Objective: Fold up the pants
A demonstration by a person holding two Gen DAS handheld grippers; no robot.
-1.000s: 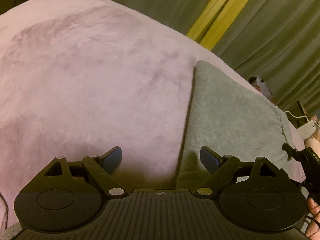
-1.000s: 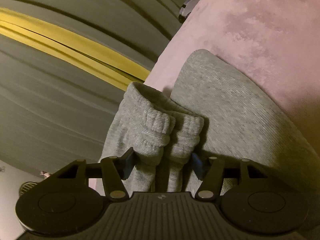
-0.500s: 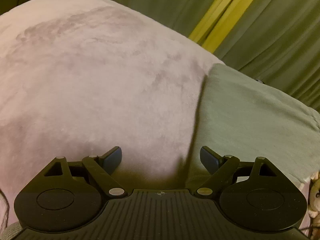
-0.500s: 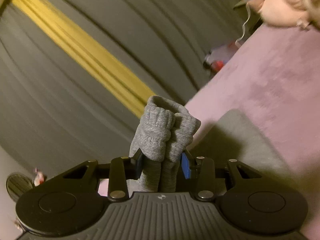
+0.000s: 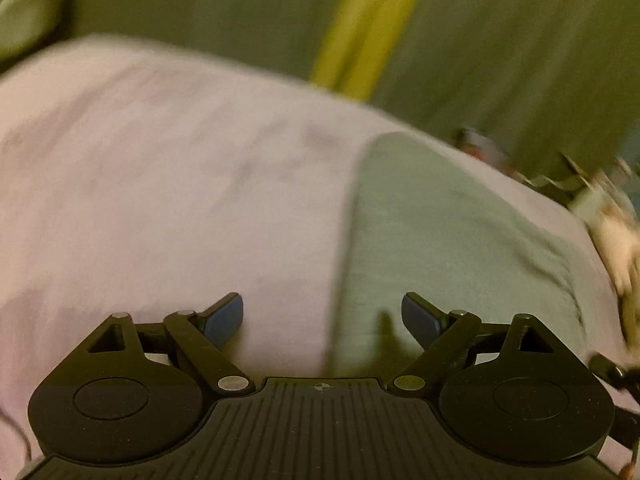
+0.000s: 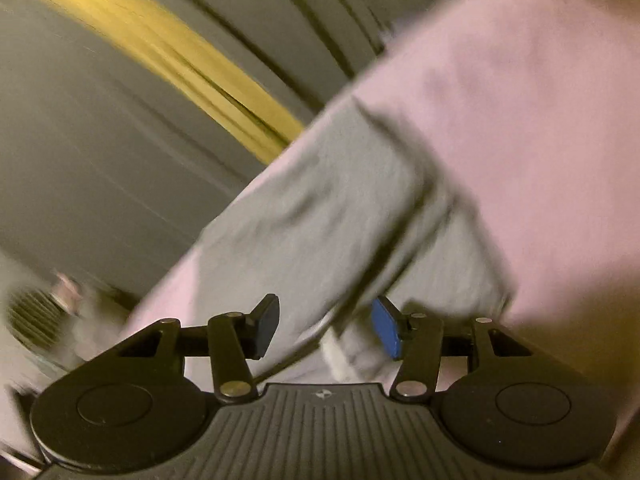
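The grey pants (image 5: 440, 240) lie folded flat on the pink blanket (image 5: 160, 180), right of centre in the left wrist view. My left gripper (image 5: 322, 316) hovers over their left edge, open wide, nothing between its blue pads. In the blurred right wrist view the pants (image 6: 340, 200) stretch away from my right gripper (image 6: 326, 326) across the blanket (image 6: 520, 120). Its jaws are opening. Grey cloth lies under and between the fingers, but the pads do not press on it.
Grey-green curtains (image 5: 200, 8) with a yellow stripe (image 5: 360, 32) hang behind the bed. Blurred clutter (image 5: 600, 200) sits past the bed's right edge. A round grille-like object (image 6: 32, 316) shows low at the left in the right wrist view.
My right gripper pinched the bunched cuffs half a second ago; now the cuffs are out of its pads and the pants lie flat. Both views have shifted and blurred.
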